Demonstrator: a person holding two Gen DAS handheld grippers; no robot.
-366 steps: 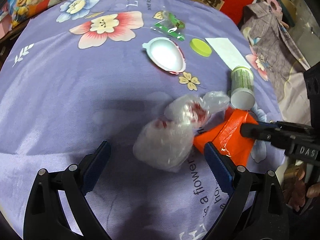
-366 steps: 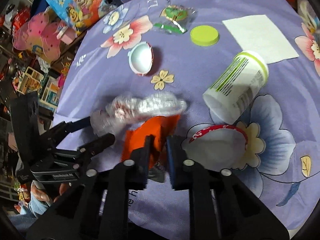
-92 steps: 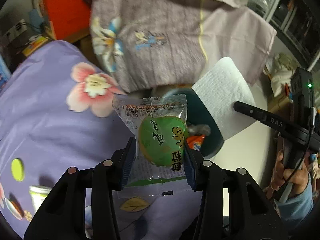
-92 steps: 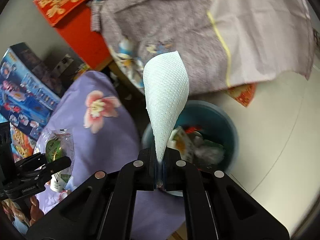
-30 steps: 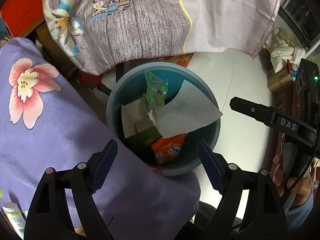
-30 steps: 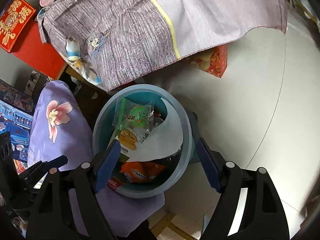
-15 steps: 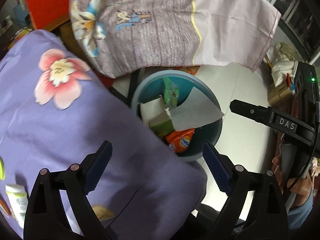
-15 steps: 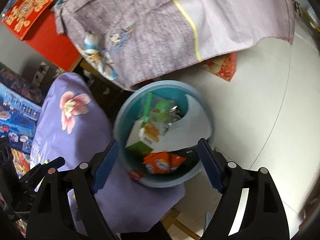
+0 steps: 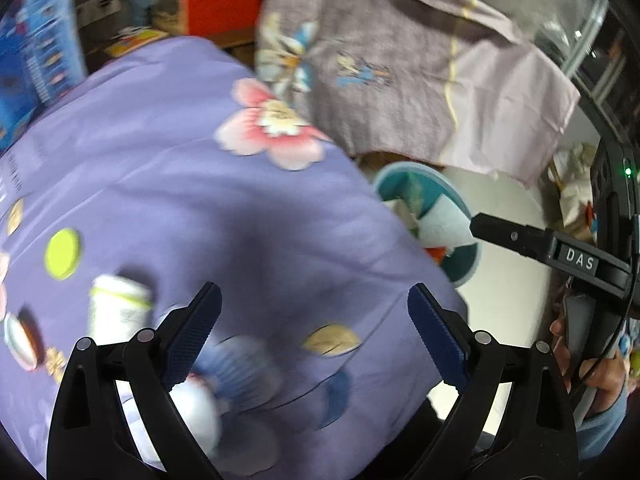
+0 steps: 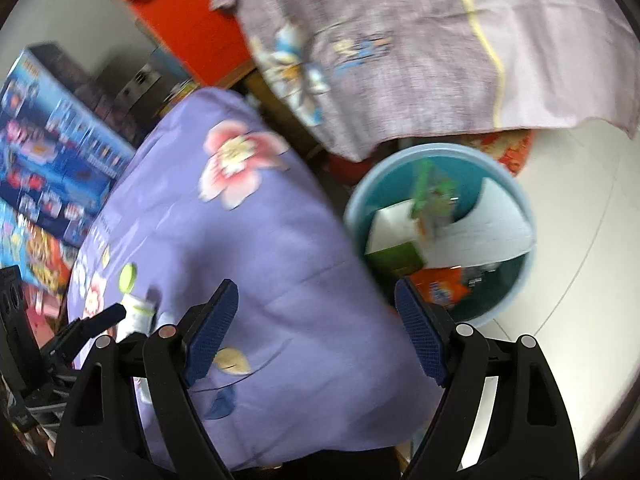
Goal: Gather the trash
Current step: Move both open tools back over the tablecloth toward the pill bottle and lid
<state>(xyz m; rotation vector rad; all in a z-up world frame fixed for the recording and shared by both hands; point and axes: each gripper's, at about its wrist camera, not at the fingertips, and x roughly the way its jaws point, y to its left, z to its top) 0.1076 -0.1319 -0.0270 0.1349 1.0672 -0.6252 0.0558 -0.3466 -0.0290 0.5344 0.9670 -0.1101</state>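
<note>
Purple floral cloth [image 10: 240, 240] over table: soft, matt, lightly creased. Teal bin [image 10: 516, 296]: smooth plastic, slight sheen. White sheet [image 10: 484, 236] in bin: matt paper (dimpled texture not readable through blur). Orange wrapper [image 10: 440, 288]: glossy film. Left tongs [image 9: 314, 326], right tongs [image 10: 316, 322]: black matt plastic arms, blue ribbed pads. Floor [image 10: 580, 208]: glossy tile. Grey-lilac draped fabric [image 10: 400, 40]: woven, matt.

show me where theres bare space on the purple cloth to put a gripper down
The widest bare stretch of the purple cloth runs from the pink flower print down to the left gripper, reaching toward the edge above the blue bin. It is crowded at the left: green cap, white bottle, white lid.
</note>
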